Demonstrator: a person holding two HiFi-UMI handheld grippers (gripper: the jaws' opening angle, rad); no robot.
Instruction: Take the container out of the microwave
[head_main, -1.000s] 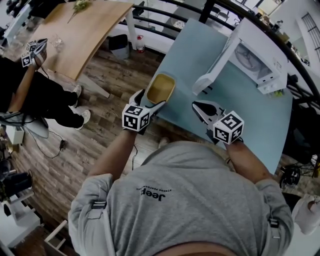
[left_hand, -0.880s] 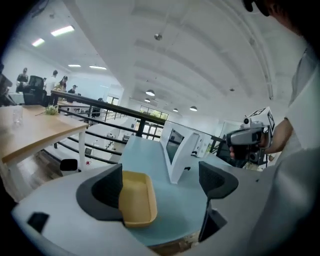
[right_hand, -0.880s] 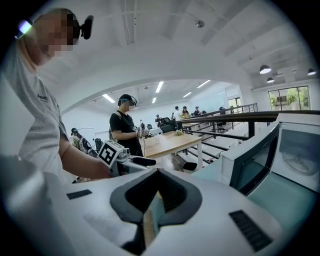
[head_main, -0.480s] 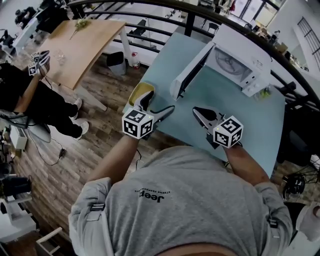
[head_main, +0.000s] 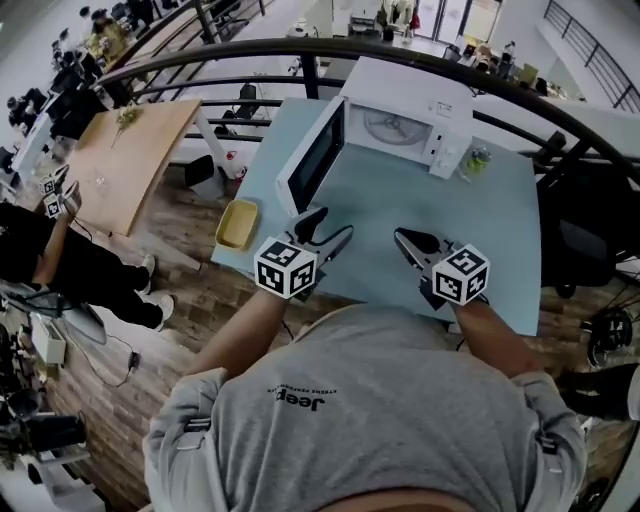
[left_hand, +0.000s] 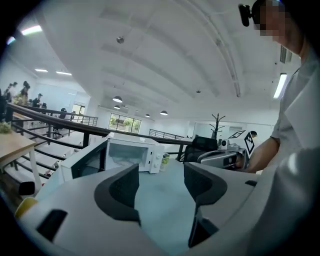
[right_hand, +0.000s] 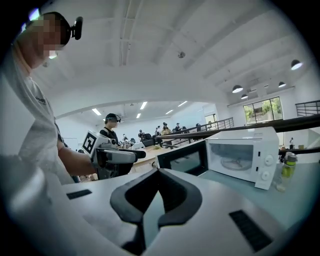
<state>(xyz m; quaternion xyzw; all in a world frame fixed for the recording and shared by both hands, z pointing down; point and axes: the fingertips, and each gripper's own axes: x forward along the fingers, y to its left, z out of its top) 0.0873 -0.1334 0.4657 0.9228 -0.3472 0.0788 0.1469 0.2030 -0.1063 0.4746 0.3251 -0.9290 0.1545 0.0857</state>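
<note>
Table: pale blue top (head_main: 470, 240), spreading beneath and ahead of both pairs of fingers.
Microwave: white oven (head_main: 405, 95) at the far edge, straight ahead of the fingers and well apart from them. Its cavity shows only the glass turntable (head_main: 393, 126).
Door: dark-windowed panel (head_main: 312, 160), swung wide open, ahead of the left fingers and nearer to them than the cavity.
Container: shallow yellow dish (head_main: 238, 224), out of the oven, resting at the table's left edge. It lies to the outer left of the left fingers and clear of them.
Left gripper: held above the table (head_main: 332, 224). Its fingers (left_hand: 119, 192) stand apart with nothing between them, and they have just been closing part-way.
Right gripper: held beside the left one (head_main: 403, 238). Its fingers (right_hand: 182, 197) are drawn together on nothing.
Step in hand: judged complete, since the dish sits outside the oven and neither gripper holds it.
Next move: likely only settling both grippers. If the door is to be shut, the left fingers lie nearest its free edge and would need a broad push.
</note>
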